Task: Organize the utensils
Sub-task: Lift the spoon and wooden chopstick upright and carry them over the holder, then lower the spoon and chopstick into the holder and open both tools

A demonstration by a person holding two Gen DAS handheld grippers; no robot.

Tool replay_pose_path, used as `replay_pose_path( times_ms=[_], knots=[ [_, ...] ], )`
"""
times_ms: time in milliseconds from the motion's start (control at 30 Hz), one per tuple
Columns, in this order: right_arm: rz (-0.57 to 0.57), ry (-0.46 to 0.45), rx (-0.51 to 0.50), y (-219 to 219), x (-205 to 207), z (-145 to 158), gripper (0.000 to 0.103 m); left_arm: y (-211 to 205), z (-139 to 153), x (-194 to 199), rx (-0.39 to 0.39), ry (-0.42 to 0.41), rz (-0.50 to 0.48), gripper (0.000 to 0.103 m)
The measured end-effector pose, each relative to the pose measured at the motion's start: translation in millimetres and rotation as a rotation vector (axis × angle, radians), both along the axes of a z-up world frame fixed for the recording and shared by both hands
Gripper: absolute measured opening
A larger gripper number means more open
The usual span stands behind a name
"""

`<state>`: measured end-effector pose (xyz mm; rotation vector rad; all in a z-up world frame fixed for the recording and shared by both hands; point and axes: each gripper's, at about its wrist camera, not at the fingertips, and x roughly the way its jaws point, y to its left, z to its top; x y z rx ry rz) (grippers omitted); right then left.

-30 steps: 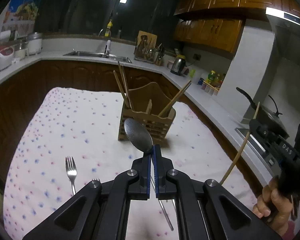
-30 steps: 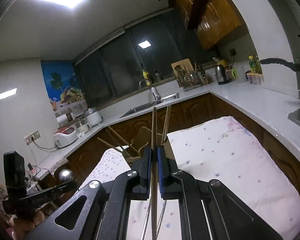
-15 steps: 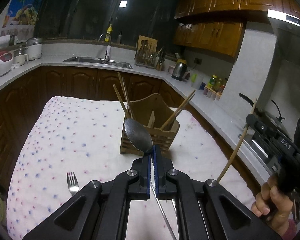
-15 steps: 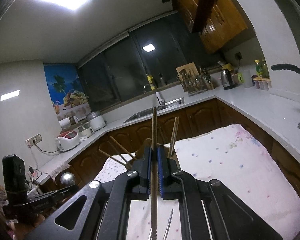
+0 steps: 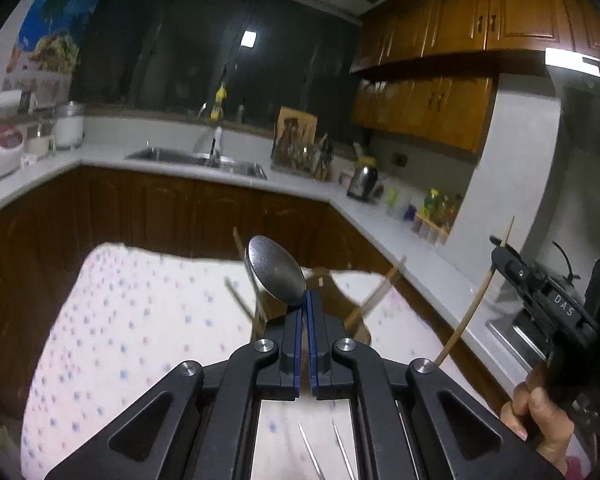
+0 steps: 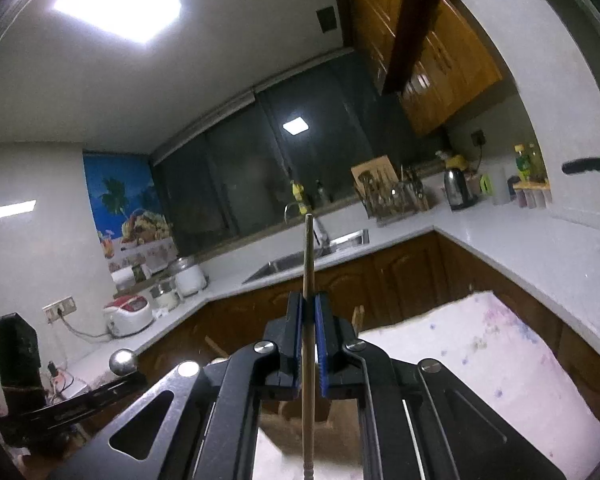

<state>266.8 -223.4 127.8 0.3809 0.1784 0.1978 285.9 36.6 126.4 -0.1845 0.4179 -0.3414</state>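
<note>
Up close, the left gripper has its blue-lined fingers pressed together on the neck of a metal spoon, whose bowl stands up and tilts left above the fingertips. Beyond it, on the table covered with a white dotted cloth, stands a wooden utensil holder, partly hidden behind the spoon and blurred; several chopsticks lean out of it at angles. Two thin metal handles lie on the cloth, seen through the gap low in the gripper's frame. At the right edge of the left wrist view, a person's hand holds the right gripper, which is closed on a single wooden chopstick. In the right wrist view that chopstick stands nearly upright between the fingers, its tip rising well above them and its lower end running down past the frame. The spoon's bowl also shows at lower left there, at the tip of the other gripper. Kitchen counters, a sink and a kettle lie behind.
</note>
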Motion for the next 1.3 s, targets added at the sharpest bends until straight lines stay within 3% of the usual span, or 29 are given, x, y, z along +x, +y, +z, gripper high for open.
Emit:
replay_pose_path(
  times_ms=[333, 600, 833, 1100, 1300],
  knots=[
    [-0.03, -0.058, -0.032, 11, 49, 8, 0.006, -26, -13, 55, 0.071, -0.079, 0.023, 0.001],
    [-0.026, -0.068, -0.067, 23, 77, -13, 0.006, -62, -41, 82, 0.167, -0.06, 0.029, 0.001],
    [-0.036, -0.079, -0.09, 31, 75, -37, 0.006, -87, -54, 96, 0.233, -0.054, 0.037, 0.001],
    [-0.057, -0.048, -0.101, 36, 68, -58, 0.006, -109, -76, 98, 0.275, -0.041, 0.02, 0.001],
    [-0.06, 0.035, -0.082, 33, 68, -74, 0.006, -107, -85, 99, 0.272, 0.005, 0.013, 0.001]
  ],
)
